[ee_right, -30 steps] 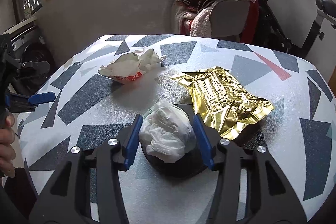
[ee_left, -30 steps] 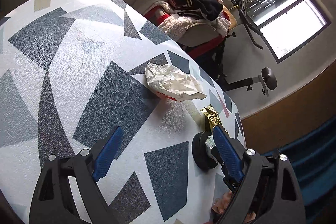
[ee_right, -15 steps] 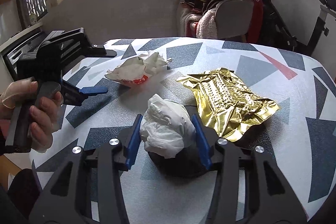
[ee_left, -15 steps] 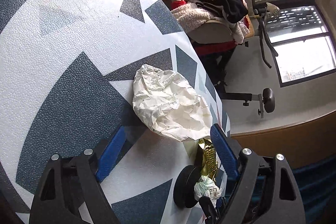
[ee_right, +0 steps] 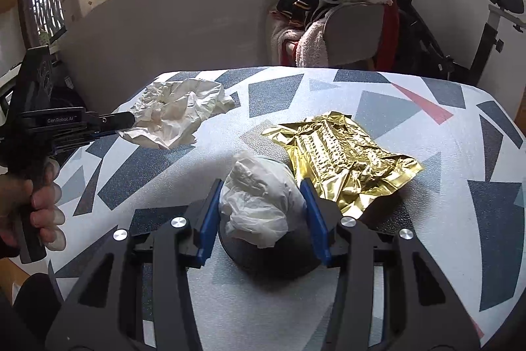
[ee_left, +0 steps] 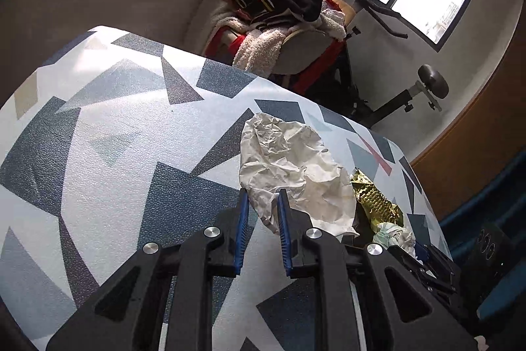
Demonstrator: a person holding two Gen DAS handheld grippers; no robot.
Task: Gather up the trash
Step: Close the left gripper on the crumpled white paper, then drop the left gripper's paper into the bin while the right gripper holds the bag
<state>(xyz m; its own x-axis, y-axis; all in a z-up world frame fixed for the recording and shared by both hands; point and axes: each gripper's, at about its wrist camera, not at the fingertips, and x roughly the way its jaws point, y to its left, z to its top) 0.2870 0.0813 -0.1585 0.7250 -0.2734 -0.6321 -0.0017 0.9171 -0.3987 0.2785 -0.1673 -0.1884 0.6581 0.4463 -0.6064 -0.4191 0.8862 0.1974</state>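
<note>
The crumpled white paper wrapper (ee_left: pixel 292 166) sits at the far left part of the patterned table (ee_left: pixel 125 147), its near edge pinched between the 2 blue pads of the left gripper (ee_left: pixel 261 203), whose jaws are clamped on it. A wadded white plastic bag (ee_right: pixel 259 199) rests on a black round dish (ee_right: pixel 269 255) near the table's middle, and the right gripper (ee_right: pixel 263 196) brackets it, both pads pressed against its sides. Just right of the bag lies a gold foil wrapper (ee_right: pixel 342 153), flat on the table. Beyond the table stands a chair (ee_right: pixel 355 35) heaped with clothes.
</note>
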